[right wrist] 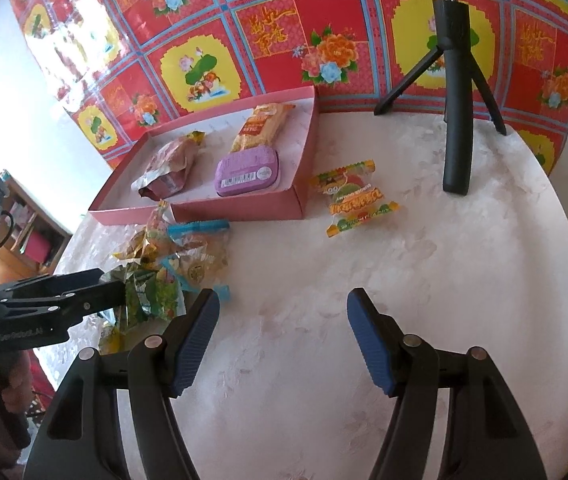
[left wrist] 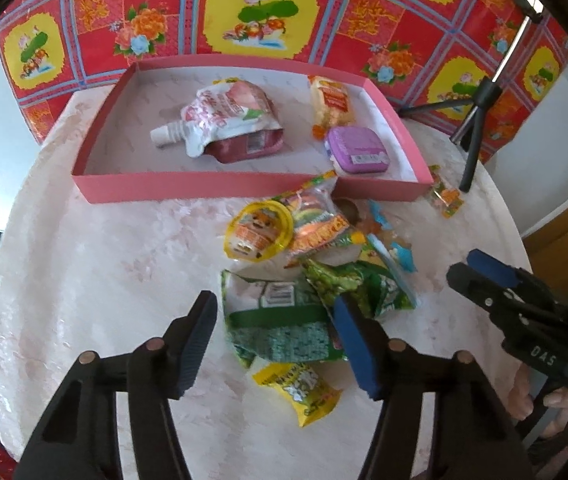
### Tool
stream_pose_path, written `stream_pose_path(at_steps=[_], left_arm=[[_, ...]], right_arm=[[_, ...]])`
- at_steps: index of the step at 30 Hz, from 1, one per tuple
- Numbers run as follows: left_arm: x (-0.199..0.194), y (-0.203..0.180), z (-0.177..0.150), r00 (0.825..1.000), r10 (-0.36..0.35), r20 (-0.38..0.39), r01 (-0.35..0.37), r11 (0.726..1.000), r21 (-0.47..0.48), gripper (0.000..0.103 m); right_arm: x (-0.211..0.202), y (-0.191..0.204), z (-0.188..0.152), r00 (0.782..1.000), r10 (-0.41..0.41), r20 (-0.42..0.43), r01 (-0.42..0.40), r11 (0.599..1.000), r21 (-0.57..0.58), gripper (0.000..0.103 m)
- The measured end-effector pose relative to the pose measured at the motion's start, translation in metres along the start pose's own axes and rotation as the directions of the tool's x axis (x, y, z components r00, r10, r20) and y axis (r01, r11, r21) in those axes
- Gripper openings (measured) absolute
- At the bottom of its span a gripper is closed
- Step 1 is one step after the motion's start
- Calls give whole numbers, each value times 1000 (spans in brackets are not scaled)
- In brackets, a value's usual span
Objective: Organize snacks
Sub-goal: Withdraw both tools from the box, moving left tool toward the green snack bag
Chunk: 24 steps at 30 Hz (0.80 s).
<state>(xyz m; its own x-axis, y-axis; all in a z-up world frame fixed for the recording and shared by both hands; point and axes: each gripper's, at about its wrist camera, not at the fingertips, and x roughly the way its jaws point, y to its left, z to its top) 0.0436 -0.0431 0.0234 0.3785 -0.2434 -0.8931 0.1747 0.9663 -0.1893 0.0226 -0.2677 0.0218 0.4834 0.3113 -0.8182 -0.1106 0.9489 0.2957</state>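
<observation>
Between the left hand-held gripper's (left wrist: 280,344) part-open jaws, untouched on the desk (left wrist: 84,280), lies a green snack packet (left wrist: 280,320): light, crinkly, slippery; pinch its flat middle. The right hand-held gripper (right wrist: 284,344) hangs half-open, empty.

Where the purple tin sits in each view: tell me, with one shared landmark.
Left wrist view: purple tin lies right of centre, in the pink tray's near right corner.
Right wrist view: purple tin lies left of centre, upper half.
Shared landmark: the black tripod.
</observation>
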Motion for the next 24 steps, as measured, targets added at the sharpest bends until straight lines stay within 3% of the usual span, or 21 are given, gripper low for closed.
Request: stream_pose_path(at_steps=[8, 13, 19, 24], left_arm=[[2, -4, -1, 1000, 1, 11, -1, 1000, 22, 59], [4, -3, -5, 993, 116, 32, -117, 993, 28, 59], [7, 7, -3, 997, 74, 12, -73, 997, -17, 59], [5, 5, -6, 996, 86, 37, -86, 996, -2, 59]], right_arm=[[-1, 0, 0, 1000, 0, 1, 0, 1000, 5, 68], [-1, 2, 1, 1000, 0, 0, 0, 1000, -3, 68], [3, 10, 5, 1000, 2, -9, -2, 1000, -16, 68], [5, 16, 5, 1000, 4, -17, -4, 999, -33, 68]])
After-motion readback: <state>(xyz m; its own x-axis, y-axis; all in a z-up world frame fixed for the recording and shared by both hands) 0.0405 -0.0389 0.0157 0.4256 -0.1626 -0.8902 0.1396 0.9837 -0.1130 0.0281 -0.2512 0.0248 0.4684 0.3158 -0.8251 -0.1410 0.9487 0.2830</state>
